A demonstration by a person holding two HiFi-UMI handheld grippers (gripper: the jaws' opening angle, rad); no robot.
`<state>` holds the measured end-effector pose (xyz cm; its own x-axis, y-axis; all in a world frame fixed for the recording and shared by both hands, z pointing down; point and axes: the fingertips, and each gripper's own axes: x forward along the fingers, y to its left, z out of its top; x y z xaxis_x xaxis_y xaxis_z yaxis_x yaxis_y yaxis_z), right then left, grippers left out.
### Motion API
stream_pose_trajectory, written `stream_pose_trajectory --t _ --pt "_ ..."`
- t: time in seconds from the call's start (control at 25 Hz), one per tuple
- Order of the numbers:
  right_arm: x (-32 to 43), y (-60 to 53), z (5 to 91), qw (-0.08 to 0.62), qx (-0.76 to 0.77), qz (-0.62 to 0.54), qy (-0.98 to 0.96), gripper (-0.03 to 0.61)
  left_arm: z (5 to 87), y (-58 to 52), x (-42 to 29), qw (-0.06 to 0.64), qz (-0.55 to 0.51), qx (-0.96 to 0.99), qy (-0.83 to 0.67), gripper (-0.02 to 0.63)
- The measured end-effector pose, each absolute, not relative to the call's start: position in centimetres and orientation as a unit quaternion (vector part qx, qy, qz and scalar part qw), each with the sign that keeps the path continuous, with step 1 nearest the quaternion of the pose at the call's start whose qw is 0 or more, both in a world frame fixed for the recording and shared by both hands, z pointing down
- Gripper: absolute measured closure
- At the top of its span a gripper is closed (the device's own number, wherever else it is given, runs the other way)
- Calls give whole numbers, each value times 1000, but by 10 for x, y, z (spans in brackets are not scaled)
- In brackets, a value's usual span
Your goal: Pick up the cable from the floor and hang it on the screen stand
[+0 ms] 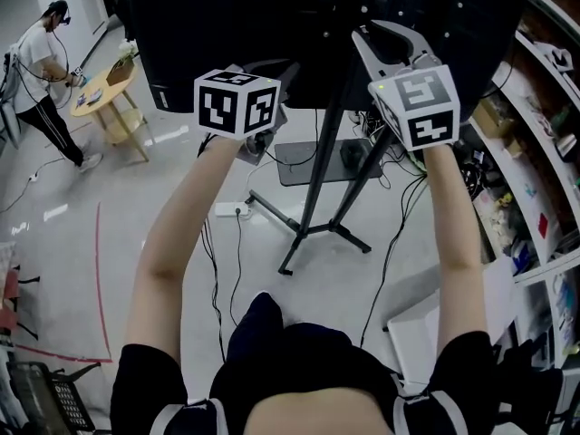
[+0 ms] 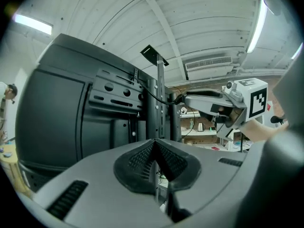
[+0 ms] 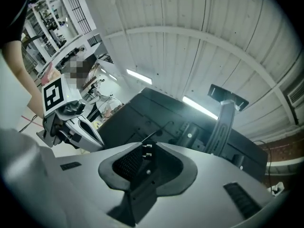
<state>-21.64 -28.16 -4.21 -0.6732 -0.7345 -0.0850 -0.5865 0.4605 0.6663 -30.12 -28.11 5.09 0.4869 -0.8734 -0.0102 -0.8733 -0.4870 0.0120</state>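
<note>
Both grippers are raised to the back of the black screen [image 1: 272, 25] on its black stand [image 1: 317, 188]. My right gripper [image 3: 145, 151] is shut on the cable's black plug [image 3: 147, 152], whose two metal pins show between the pads. In the left gripper view the right gripper [image 2: 183, 99] sits beside the stand post [image 2: 159, 103], and the thin black cable [image 2: 154, 95] runs from its tip across the post. My left gripper [image 2: 155, 144] has its pads pressed together on a thin strand of cable. A black cable [image 1: 210, 243] hangs from it to the floor.
Shelves full of items [image 1: 544, 152] line the right side. A tangle of other cables [image 1: 385, 157] and a power strip [image 1: 231, 209] lie at the stand's feet. A person stands by a round wooden table [image 1: 104, 98] far left. A white box [image 1: 417, 324] is near my right.
</note>
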Motion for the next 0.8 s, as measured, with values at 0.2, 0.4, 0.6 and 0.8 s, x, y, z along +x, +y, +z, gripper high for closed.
stream_pose_trajectory --t 0.2,0.4,0.6,0.8 --pt "-212 -299 -3 119 382 -314 -861 480 83 -281 -286 31 -5 861 -507 607" --pt "-204 -319 37 116 389 -271 -873 474 100 -282 -278 21 15 860 -510 607" --pt "-202 -321 44 53 390 -229 -890 466 117 -286 -265 24 22 865 -500 607" --pt "-202 -321 56 56 388 -225 -892 466 126 -288 -259 34 14 865 -500 607"
